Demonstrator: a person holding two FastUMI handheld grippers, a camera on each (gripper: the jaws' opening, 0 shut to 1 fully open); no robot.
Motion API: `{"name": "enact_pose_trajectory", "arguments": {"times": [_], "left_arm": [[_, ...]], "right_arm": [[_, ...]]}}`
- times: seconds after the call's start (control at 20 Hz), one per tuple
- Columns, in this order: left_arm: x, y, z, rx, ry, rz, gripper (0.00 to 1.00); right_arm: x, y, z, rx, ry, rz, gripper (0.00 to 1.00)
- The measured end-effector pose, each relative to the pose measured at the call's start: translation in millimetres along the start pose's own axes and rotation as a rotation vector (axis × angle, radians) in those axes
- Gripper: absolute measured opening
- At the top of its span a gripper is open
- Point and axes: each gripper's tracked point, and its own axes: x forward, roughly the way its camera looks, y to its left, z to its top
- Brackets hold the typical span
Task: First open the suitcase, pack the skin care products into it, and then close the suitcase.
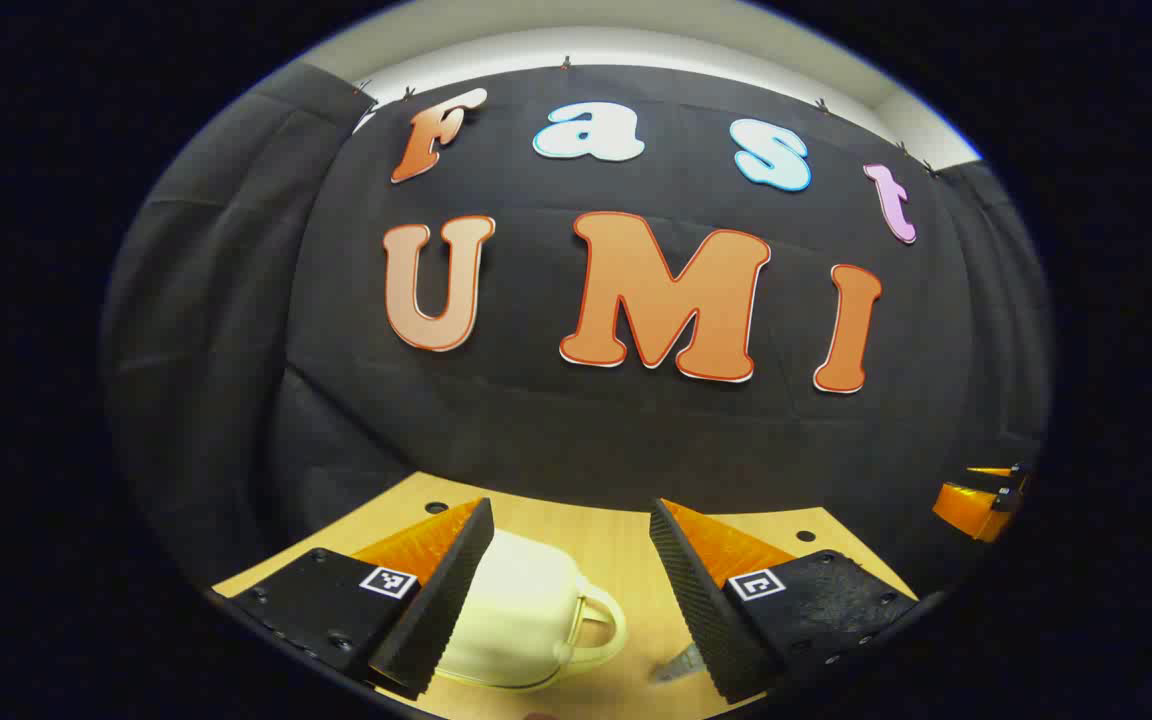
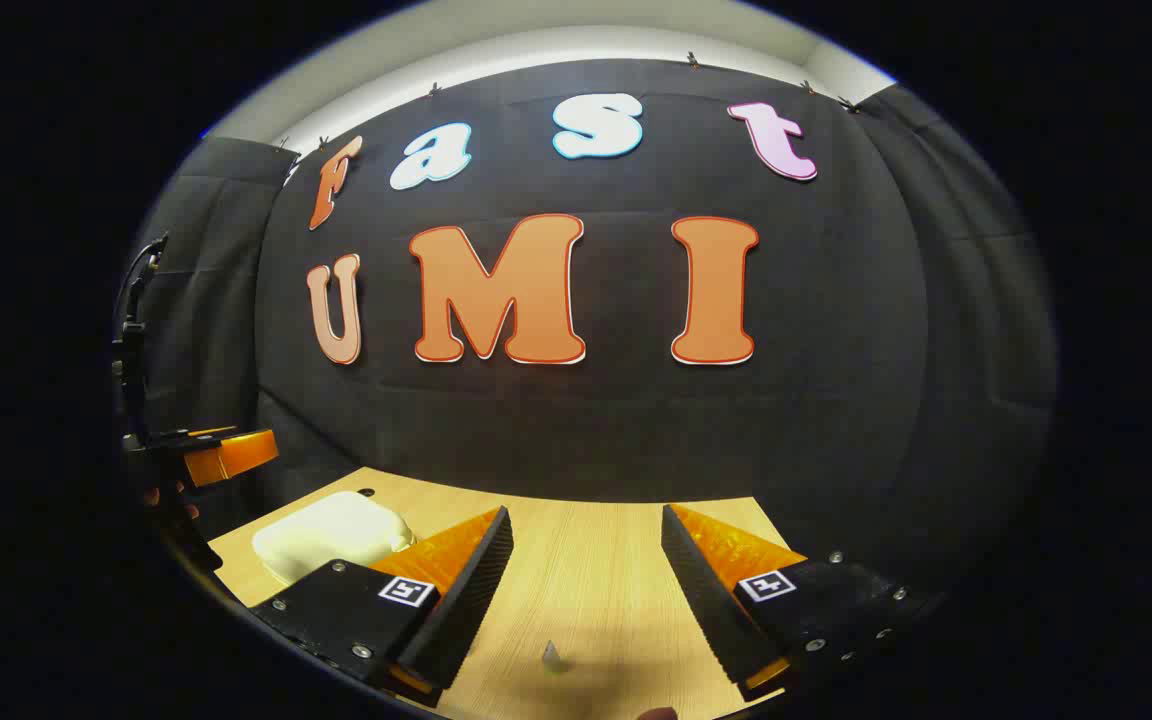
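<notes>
The suitcase (image 1: 521, 615) is a pale cream all over, handle included, plain and unpatterned in both the left gripper view and the right gripper view (image 2: 331, 540). The worktop (image 2: 586, 570) is light yellowish wood with a fine straight grain and a few small dark round holes near its far edge. The booth's wall cloth is black, with a white band above it.

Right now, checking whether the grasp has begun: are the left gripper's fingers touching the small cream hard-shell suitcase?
Cannot tell. In the left gripper view the left gripper is open above the cream suitcase; one finger overlaps its edge, hiding any gap.
</notes>
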Motion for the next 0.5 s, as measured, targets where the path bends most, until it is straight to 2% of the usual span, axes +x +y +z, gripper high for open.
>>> {"name": "enact_pose_trajectory", "arguments": {"times": [0.15,0.4,0.5], "left_arm": [[3,2,3,0.053,-0.007,-0.009,0.97],[17,16,2,0.073,0.007,-0.093,0.97],[24,28,0,0.1,0.021,-0.095,0.97]], "right_arm": [[6,4,0,0.017,0.009,-0.025,0.95],[14,28,1,0.024,0.013,-0.076,0.95],[15,35,-1,0.022,0.015,-0.103,0.95]]}}
